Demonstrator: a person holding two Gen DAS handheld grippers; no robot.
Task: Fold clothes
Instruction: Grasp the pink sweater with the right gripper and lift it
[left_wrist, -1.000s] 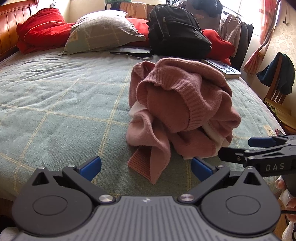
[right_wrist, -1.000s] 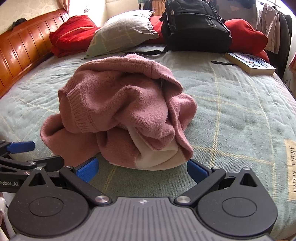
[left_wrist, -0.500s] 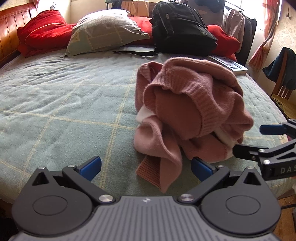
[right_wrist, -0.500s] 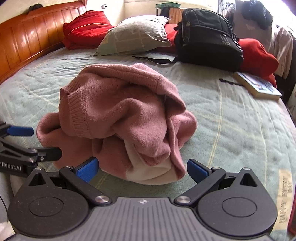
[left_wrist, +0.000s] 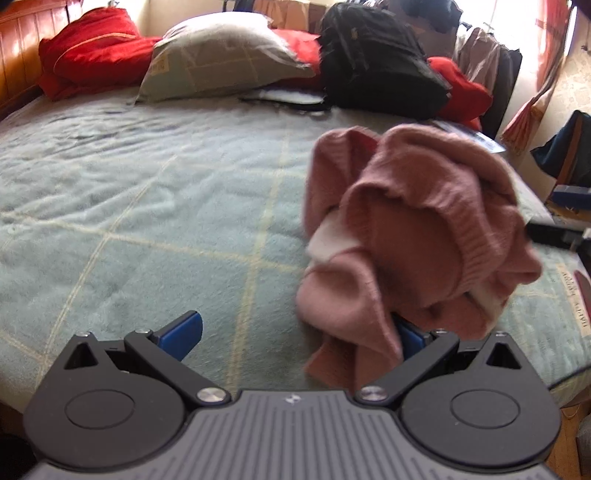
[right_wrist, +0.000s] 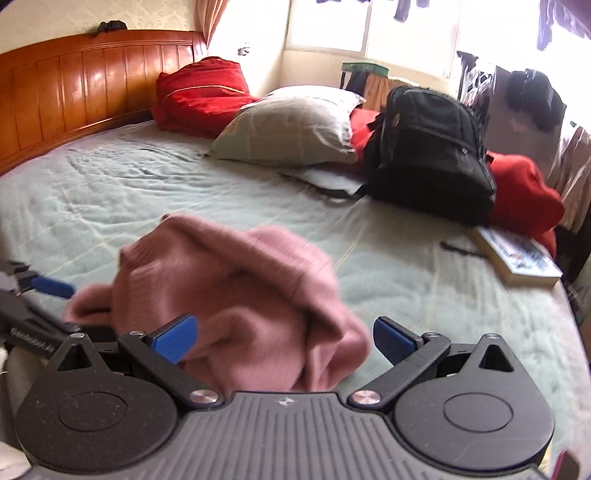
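A crumpled pink knit sweater (left_wrist: 417, 236) lies in a heap on the green checked bedspread (left_wrist: 147, 206), a white lining showing at its folds. My left gripper (left_wrist: 295, 332) is open at the heap's near edge; a hanging pink cuff covers most of its right finger. In the right wrist view the sweater (right_wrist: 236, 295) is blurred and lies between the fingers of my open right gripper (right_wrist: 284, 334), whose blue pads do not press on it. The left gripper's blue fingertip (right_wrist: 51, 286) shows at the far left of that view.
At the head of the bed lie red cushions (right_wrist: 203, 92), a grey-green pillow (right_wrist: 295, 125) and a black backpack (right_wrist: 428, 155). A book (right_wrist: 517, 258) lies near the bed's right edge. A wooden headboard (right_wrist: 74, 85) stands left; clothes hang at the right.
Both grippers moved in on the sweater: the left shifted so the cuff now drapes over its right finger, and the right rose and advanced so the heap sits between its fingers.
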